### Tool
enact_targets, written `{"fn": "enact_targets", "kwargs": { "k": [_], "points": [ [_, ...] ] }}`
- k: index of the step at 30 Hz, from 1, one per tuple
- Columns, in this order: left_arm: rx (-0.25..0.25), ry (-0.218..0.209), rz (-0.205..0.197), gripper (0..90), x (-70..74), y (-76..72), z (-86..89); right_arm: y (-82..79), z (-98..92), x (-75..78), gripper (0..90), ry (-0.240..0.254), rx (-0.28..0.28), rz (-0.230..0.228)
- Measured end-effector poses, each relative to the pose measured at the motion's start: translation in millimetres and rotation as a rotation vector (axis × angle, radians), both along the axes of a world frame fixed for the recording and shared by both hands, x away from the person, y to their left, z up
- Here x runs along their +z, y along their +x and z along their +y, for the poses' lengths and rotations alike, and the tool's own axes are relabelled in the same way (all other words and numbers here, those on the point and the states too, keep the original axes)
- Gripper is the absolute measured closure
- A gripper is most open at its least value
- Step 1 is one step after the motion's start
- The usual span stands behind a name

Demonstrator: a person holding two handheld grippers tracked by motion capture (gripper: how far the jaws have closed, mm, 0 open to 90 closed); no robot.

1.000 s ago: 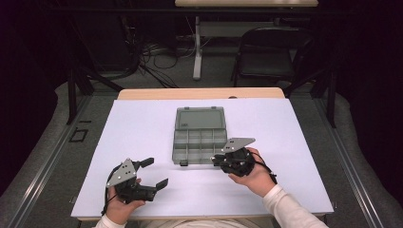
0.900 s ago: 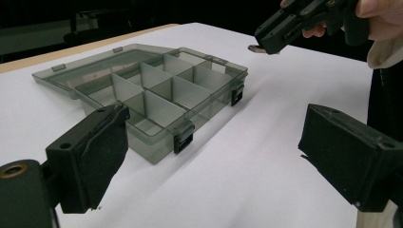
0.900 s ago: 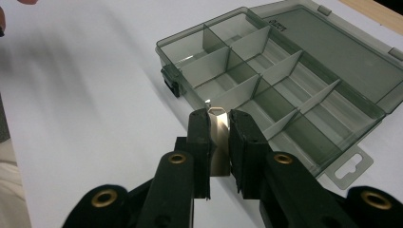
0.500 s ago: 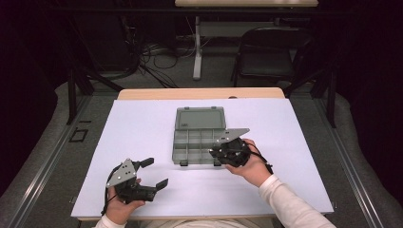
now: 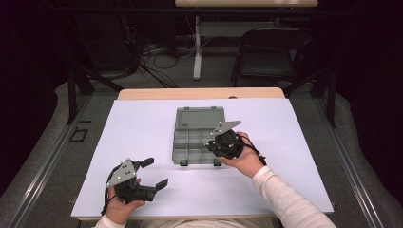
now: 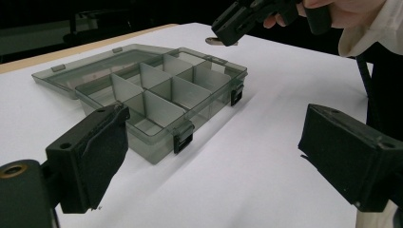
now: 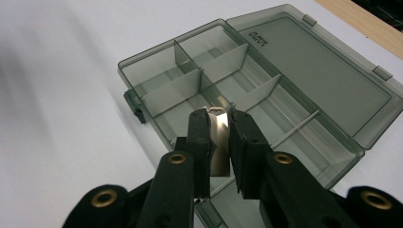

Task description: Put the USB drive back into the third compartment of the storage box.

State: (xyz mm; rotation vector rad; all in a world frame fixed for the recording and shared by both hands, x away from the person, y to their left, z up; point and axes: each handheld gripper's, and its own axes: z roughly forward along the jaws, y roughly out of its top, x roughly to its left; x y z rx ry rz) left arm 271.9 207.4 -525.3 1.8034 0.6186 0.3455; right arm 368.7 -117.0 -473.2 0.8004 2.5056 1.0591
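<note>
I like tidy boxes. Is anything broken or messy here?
Nothing stands out. The grey box lies open and flat with its dividers upright. The right gripper holds a thin clear strip, perhaps a loose divider, over it.

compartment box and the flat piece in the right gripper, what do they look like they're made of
Compartment box: probably smoky grey translucent plastic, glossy; the white table shows through its walls and open lid, and it has moulded dividers and dark latches.

Flat piece clamped in the right gripper: thin, pale and semi-clear with a bright sheen, likely a matching plastic divider, though metal can't be excluded.
</note>
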Motion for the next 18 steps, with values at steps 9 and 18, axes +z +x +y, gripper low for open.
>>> {"fn": "enact_targets", "kwargs": {
  "k": [9,18],
  "points": [
    [0.000,0.001,0.000,8.8,-0.1,0.2,-0.1,11.7,7.6,0.6,79.3,-0.017,-0.004,-0.001],
    [-0.001,0.001,0.000,9.0,-0.1,0.1,0.1,23.2,17.4,-2.9,79.3,-0.038,-0.012,0.006]
  ]
}}
